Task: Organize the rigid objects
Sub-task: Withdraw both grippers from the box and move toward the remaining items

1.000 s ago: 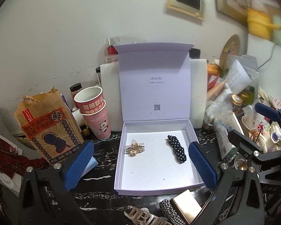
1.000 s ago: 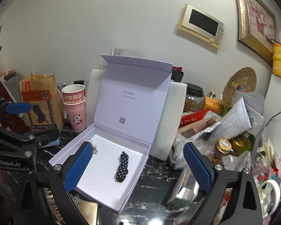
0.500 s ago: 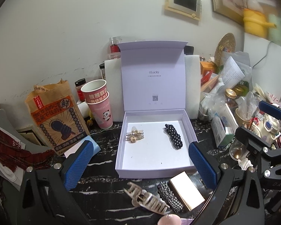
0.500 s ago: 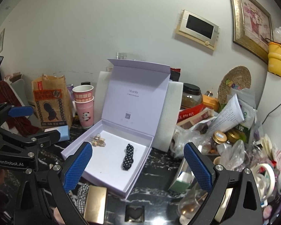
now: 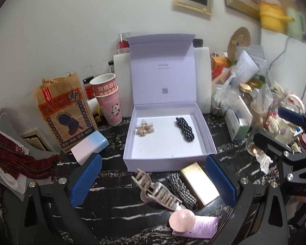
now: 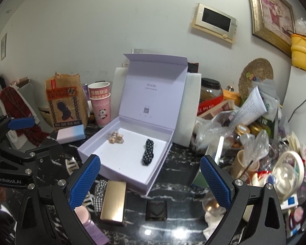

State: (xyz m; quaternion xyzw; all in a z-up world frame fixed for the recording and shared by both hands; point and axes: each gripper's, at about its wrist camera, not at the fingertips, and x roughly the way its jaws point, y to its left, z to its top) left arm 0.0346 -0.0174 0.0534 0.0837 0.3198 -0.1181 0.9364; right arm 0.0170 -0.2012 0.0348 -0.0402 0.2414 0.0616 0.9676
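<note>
An open lilac box (image 5: 209,136) (image 6: 157,163) stands on the black marble top with its lid upright. Inside lie a gold hair clip (image 5: 144,129) (image 6: 115,137) and a black dotted clip (image 5: 184,129) (image 6: 147,152). In front of the box lie a beige claw clip (image 5: 157,187), a checkered clip (image 5: 181,189), a gold case (image 5: 200,182) (image 6: 113,201), a pink-capped tube (image 5: 182,219) and a black heart case (image 6: 156,210). My left gripper (image 5: 152,180) hangs open over these loose items, holding nothing. My right gripper (image 6: 150,181) is open and empty near the box's front corner.
Stacked paper cups (image 5: 109,100), a brown paper bag (image 5: 63,110) and a pale blue-pink case (image 5: 89,146) stand left of the box. Jars, bags and packets (image 6: 255,126) crowd the right side. A red scarf (image 5: 12,155) lies far left. White foam (image 6: 192,106) backs the box.
Both grippers have drawn back from the box, which now looks smaller. The claw clip, gold case, pink tube and heart case have come fully into view in front.
</note>
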